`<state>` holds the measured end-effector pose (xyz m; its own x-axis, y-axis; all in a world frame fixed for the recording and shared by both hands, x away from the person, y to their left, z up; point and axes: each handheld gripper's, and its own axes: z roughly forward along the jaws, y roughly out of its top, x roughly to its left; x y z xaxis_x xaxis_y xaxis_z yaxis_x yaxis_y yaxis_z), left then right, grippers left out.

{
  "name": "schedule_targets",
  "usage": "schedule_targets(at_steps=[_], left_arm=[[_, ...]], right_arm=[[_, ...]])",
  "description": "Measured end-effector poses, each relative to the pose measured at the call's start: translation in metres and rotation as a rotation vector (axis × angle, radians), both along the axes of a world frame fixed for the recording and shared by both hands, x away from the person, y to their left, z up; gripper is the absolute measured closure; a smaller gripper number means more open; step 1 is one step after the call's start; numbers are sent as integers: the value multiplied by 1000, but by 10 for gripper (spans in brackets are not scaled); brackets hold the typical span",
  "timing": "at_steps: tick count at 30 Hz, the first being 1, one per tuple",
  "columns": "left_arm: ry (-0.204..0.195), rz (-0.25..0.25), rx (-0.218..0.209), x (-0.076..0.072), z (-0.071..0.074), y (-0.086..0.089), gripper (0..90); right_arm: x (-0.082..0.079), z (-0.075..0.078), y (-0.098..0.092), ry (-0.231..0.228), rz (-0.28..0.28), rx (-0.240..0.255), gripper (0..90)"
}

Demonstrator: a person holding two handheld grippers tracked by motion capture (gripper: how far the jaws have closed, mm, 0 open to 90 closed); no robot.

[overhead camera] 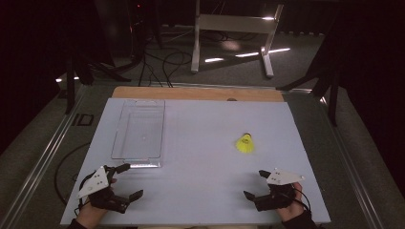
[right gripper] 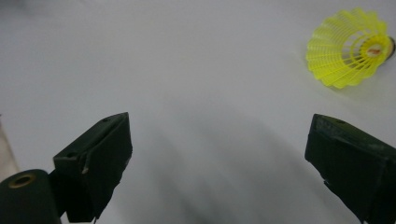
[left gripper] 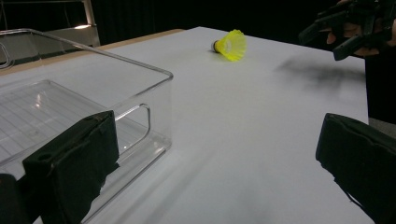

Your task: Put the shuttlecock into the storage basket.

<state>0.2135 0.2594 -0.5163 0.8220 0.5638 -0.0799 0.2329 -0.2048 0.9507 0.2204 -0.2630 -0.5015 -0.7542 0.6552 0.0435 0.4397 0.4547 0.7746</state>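
- My left gripper (overhead camera: 128, 182) rests at the near left of the white table (overhead camera: 200, 191), its jaws wide apart and empty, just beside the near end of the clear rectangular plastic bin (overhead camera: 139, 129).
- My right gripper (overhead camera: 258, 184) has its jaws spread too, holding nothing.
- The yellow plastic shuttlecock (overhead camera: 245, 143) lies on its side, ahead of the right gripper.
- I can read no writing or brand anywhere.

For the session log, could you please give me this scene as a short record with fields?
surface: white table
shuttlecock: yellow, lying on its side, right half of the table
bin: clear plastic, empty, left half of the table
left gripper: open, near the bin's near end, holding nothing
right gripper: open, nearer the person than the shuttlecock, holding nothing
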Motion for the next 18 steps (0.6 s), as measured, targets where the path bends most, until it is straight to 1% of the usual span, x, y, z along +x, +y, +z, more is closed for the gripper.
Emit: schedule_targets(at_steps=[2,3,4,6,7,8,10,12,13,14,15,16,17,18], left_arm=[[0,-1,-1,0,0,0,3],[0,-1,-1,0,0,0,3],[1,0,2,0,0,0,3],[1,0,2,0,0,0,3],[2,0,2,0,0,0,3],[1,0,3,0,0,0,3],[0,0,4,0,0,0,3],[1,-1,5,0,0,0,3],[0,-1,5,0,0,0,3],[0,-1,5,0,0,0,3],[2,-4,1,0,0,-1,3],[2,-4,1,0,0,-1,3],[1,-3,0,0,0,-1,3],[1,-3,2,0,0,-1,3]], right_arm=[[0,2,1,27,8,-15,76],[0,2,1,27,8,-15,76],[0,5,2,43,6,-34,76],[0,7,2,49,4,-44,76],[0,13,3,42,5,-50,76],[0,15,3,50,13,-47,76],[0,21,5,45,15,-59,75],[1,24,6,48,26,-62,75],[2,29,8,49,49,-71,76],[2,29,8,49,49,-71,76],[4,32,9,64,56,-82,76],[4,32,9,64,56,-82,76],[6,33,11,82,64,-101,76],[7,34,12,85,63,-114,76]])
